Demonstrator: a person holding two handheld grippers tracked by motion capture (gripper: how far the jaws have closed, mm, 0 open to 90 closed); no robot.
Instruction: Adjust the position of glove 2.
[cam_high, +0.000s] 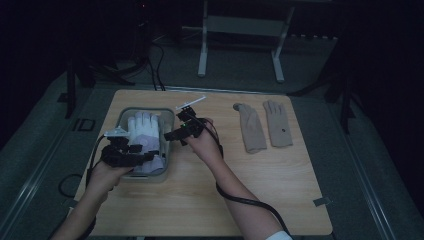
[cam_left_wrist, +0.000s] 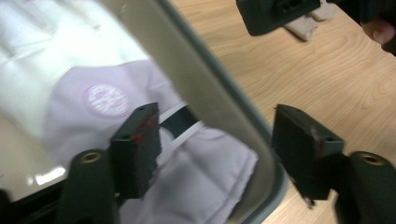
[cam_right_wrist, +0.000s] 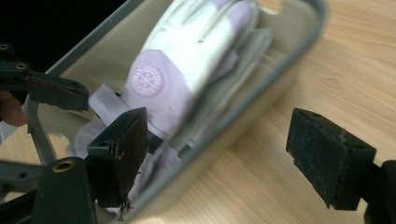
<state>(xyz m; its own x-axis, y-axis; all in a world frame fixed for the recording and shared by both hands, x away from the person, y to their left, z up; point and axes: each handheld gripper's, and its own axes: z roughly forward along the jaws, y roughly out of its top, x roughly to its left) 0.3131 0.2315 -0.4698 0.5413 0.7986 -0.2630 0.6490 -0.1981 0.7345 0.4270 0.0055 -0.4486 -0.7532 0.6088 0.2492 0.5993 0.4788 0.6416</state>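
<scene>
White-and-lilac gloves (cam_high: 145, 134) lie in the grey bin (cam_high: 121, 118) on the desk (cam_high: 280, 180). We see our left claw (cam_high: 150, 156) and right claw (cam_high: 167, 136) gaping, empty, straddling its rim.

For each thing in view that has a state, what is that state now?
White glove: lying in the tray, held by no jaws.
Tray: on the table, holding the white glove.
Beige gloves: flat on the table, side by side, untouched.
Left gripper: jaws open, astride the tray rim.
Right gripper: jaws open, astride the tray wall.
</scene>
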